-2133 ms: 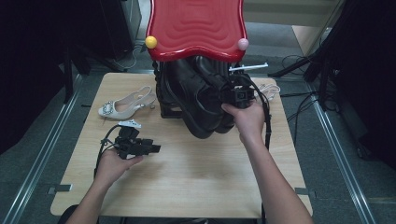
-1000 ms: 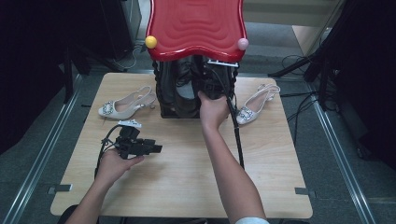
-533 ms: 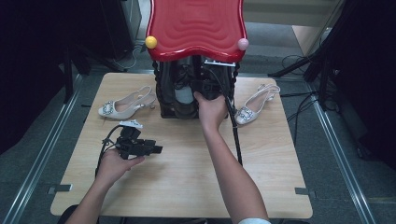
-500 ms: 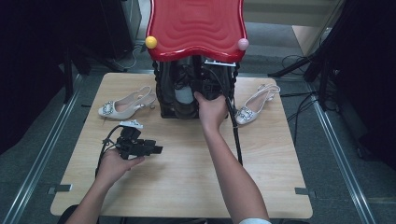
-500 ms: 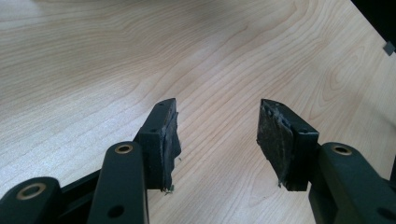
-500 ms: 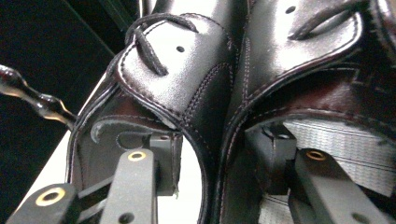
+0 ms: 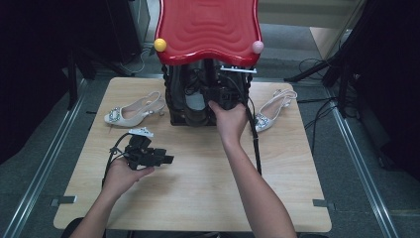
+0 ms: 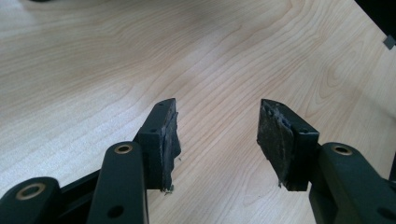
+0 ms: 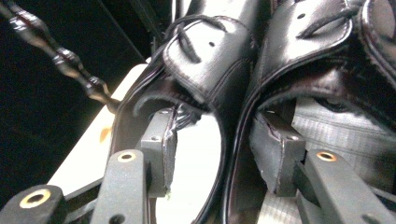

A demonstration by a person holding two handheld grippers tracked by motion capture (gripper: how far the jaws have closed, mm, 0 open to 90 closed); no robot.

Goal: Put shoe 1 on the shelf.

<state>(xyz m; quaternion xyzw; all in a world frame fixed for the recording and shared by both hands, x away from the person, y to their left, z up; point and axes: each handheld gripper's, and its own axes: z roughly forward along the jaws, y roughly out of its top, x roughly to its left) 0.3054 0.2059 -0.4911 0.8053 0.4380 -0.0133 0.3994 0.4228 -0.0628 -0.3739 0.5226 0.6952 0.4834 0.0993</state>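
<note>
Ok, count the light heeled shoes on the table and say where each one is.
2. One shoe lies left of the black boots; the other shoe lies to their right, near the table's far right corner. The red shelf may hide more.

The left gripper (image 8: 217, 140) hovers just above a pale wooden table (image 8: 140, 56), its two black jaws standing wide apart with worn pads (image 8: 275, 135) and nothing between them.

A pale rectangular wooden bench (image 7: 198, 198) stands on a grey floor (image 7: 29, 163), metal rails (image 7: 47, 163) flanking it; black cables (image 7: 317, 106) trail into dim, dark surroundings.
</note>
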